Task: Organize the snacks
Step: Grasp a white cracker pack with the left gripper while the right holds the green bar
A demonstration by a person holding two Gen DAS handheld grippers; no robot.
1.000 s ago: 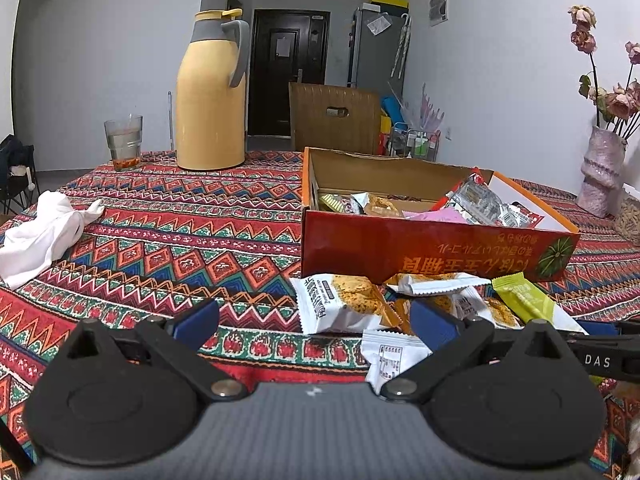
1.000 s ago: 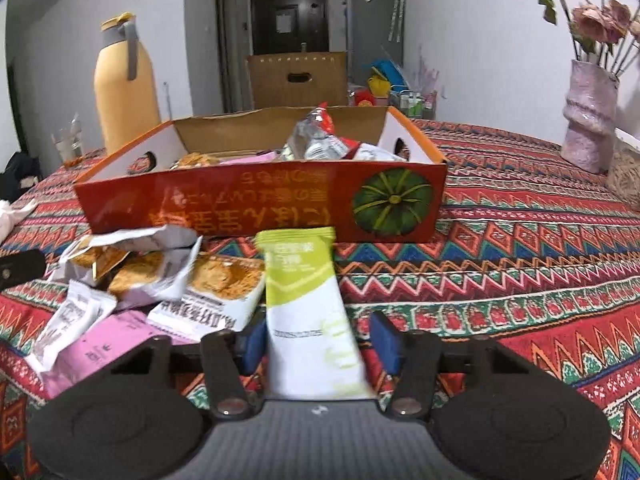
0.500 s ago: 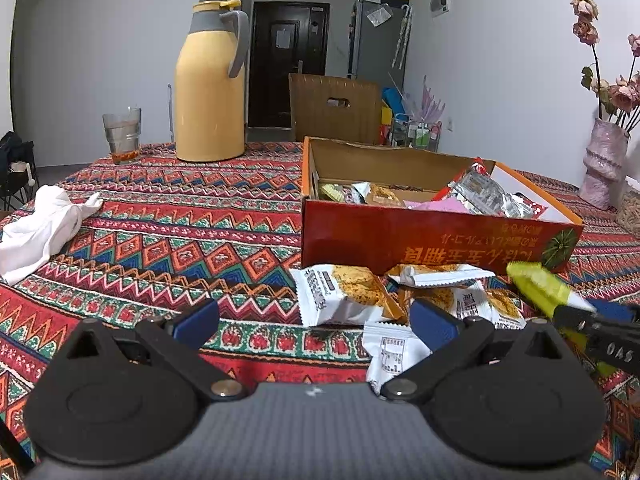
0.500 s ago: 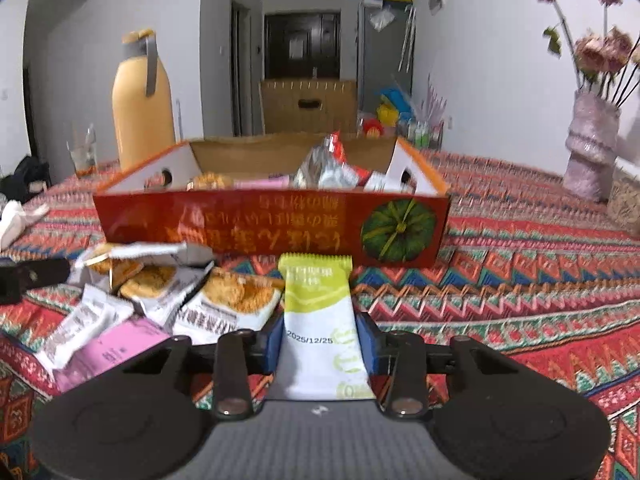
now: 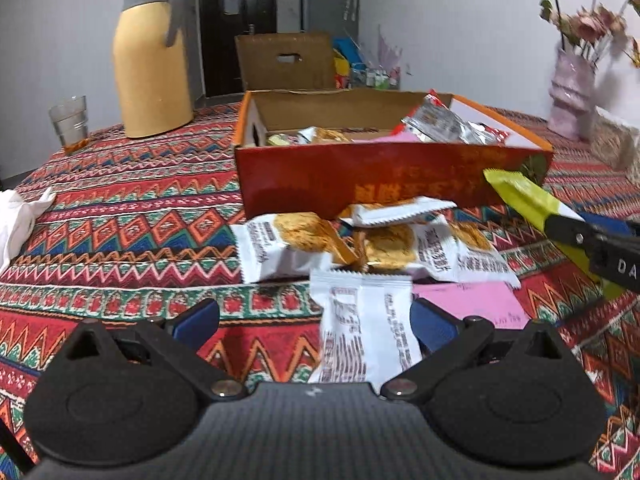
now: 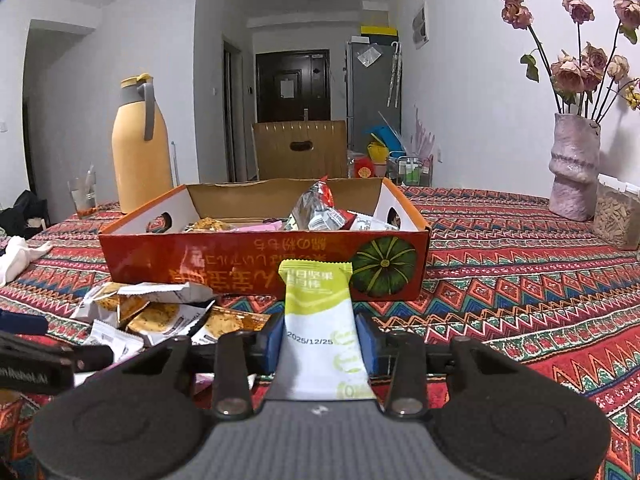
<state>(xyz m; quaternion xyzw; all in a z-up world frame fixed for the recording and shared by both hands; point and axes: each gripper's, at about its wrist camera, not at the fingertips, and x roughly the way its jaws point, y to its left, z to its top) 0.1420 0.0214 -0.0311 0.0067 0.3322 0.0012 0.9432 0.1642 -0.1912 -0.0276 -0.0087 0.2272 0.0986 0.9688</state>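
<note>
We note the right hand-held gripper [image 6: 320, 338] clamped on a green-and-white snack packet [image 6: 320, 320], blue pads pressing its two long edges; the packet's green end sticks forward and up, clear of the table [image 6: 520, 280], in front of the near wall of the red cardboard box [image 6: 224, 264]. In the left wrist view the same packet [image 5: 520, 196] shows at the right, gripped by the dark fingers of the right tool and raised beside the box's near right corner. The left hand-held gripper [image 5: 316, 320] stands wide apart, holding nothing; a white printed packet [image 5: 364, 332] lies on the cloth between its blue pads, closer to the right one, and we cannot tell whether it touches. Beyond it sits a loose heap of cracker packets [image 5: 360, 240] against the box front, with a pink packet [image 5: 472, 300] just beside. The box [image 5: 360, 176] already holds several snacks, a silver-and-red pouch [image 5: 440, 124] among them. Farther back on the patterned table stand a yellow thermos jug [image 5: 152, 60] and a glass [image 5: 72, 120]; a vase of roses [image 6: 576, 168] stands at the right.
</note>
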